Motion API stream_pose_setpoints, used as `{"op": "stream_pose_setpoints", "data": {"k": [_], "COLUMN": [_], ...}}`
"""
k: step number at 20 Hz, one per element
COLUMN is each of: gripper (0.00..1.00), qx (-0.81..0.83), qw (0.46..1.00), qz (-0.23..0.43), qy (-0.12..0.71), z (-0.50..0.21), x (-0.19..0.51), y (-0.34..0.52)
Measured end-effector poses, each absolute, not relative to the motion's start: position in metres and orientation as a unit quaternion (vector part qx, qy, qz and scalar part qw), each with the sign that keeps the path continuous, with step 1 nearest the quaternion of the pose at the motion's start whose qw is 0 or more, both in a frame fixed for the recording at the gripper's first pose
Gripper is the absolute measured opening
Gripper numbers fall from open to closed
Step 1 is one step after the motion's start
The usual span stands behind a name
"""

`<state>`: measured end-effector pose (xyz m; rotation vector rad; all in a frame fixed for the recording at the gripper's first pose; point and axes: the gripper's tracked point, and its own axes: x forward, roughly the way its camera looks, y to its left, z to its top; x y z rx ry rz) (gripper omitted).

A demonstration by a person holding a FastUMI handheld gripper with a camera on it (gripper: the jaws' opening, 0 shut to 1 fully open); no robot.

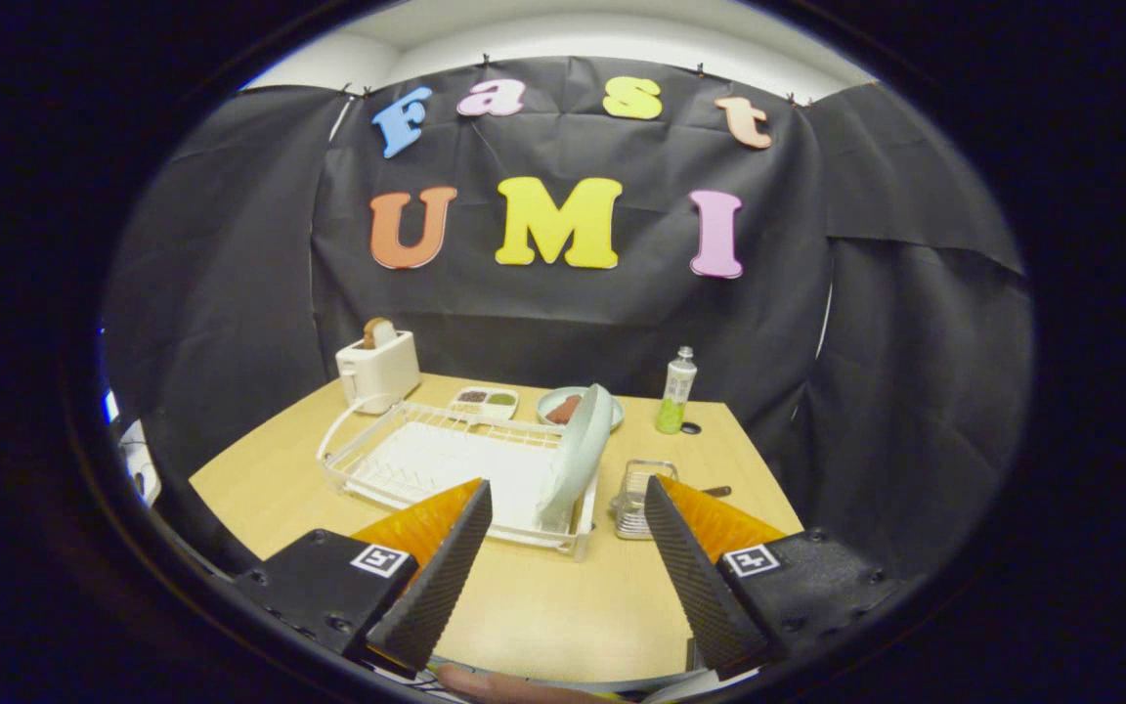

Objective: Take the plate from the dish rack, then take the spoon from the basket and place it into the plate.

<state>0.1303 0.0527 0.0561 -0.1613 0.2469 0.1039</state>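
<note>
A pale green plate [583,450] stands on edge in the right end of the white wire dish rack [426,460] on the wooden table. Just right of the rack sits a small metal mesh basket [636,499]; a dark handle tip [716,491], probably the spoon's, pokes out beyond the right finger. My gripper [568,499] is open, held above the near part of the table, with nothing between its fingers. The plate and rack lie just beyond the fingertips.
At the back of the table stand a white toaster [378,370] with bread in it, a small two-part sauce dish [486,400], a plate with food [563,406] and a green bottle [675,393]. Black cloth walls close in the booth.
</note>
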Motion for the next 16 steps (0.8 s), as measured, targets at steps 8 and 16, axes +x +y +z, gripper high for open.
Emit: {"op": "stream_pose_setpoints", "data": {"k": [8, 16], "gripper": [1.00, 0.91], "qx": [-0.123, -0.173], "qw": [0.965, 0.912], "qz": [-0.020, -0.117], "qy": [0.230, 0.354], "z": [0.081, 0.059], "x": [0.267, 0.331], "y": [0.054, 0.058]}}
